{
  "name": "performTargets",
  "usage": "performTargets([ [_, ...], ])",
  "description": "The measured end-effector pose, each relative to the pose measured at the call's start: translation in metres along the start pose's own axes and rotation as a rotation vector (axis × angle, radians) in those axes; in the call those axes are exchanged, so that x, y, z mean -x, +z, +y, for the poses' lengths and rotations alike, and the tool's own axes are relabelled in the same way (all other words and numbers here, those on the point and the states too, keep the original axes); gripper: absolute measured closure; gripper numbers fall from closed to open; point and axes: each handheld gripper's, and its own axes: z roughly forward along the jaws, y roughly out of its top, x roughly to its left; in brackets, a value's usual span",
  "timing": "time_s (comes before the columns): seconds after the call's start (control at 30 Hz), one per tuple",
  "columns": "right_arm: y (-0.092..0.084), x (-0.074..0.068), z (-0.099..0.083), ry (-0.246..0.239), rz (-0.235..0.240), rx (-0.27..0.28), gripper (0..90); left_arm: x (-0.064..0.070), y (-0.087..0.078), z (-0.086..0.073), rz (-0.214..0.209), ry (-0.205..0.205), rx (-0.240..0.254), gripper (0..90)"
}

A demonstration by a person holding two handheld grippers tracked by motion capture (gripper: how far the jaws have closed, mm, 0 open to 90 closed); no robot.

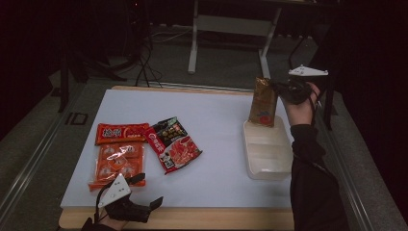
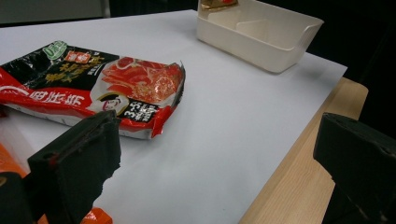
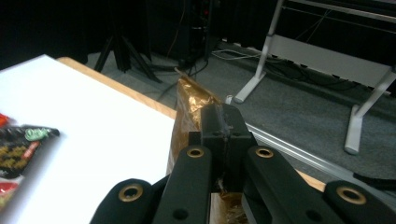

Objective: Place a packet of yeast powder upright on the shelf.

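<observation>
My right gripper (image 1: 278,89) is shut on the top corner of a gold snack bag (image 1: 263,102), which hangs upright over the far end of a cream tray (image 1: 269,159). In the right gripper view the jaws are pressed together on the crinkled gold snack bag (image 3: 187,105). My left gripper (image 1: 149,190) rests open at the table's near left edge with nothing between its fingers (image 2: 77,163). A black-and-red food packet (image 1: 172,143) lies flat mid-table, and the same black-and-red packet (image 2: 98,86) is just ahead of the left jaws. An orange snack multipack (image 1: 119,154) lies to its left.
The white sheet covers a wooden table (image 1: 202,219) whose near edge is bare wood. The cream tray (image 2: 261,35) has two compartments. A white desk frame (image 1: 231,29) and cables stand on the grey floor beyond the table.
</observation>
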Motion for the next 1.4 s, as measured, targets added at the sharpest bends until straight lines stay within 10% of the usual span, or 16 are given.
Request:
performTargets([
  [0.47,0.011,-0.008,-0.017,0.044,0.090,-0.006,90.0,0.000,0.000,0.000,0.000,0.005,-0.005,1.3],
  [0.83,0.011,-0.008,-0.047,0.097,0.082,-0.089,90.0,0.001,0.000,0.000,0.001,0.014,-0.007,1.3],
  [1.4,-0.016,0.000,-0.052,0.136,0.060,-0.070,77.8,0.002,0.002,0.001,-0.007,0.017,-0.009,1.3],
])
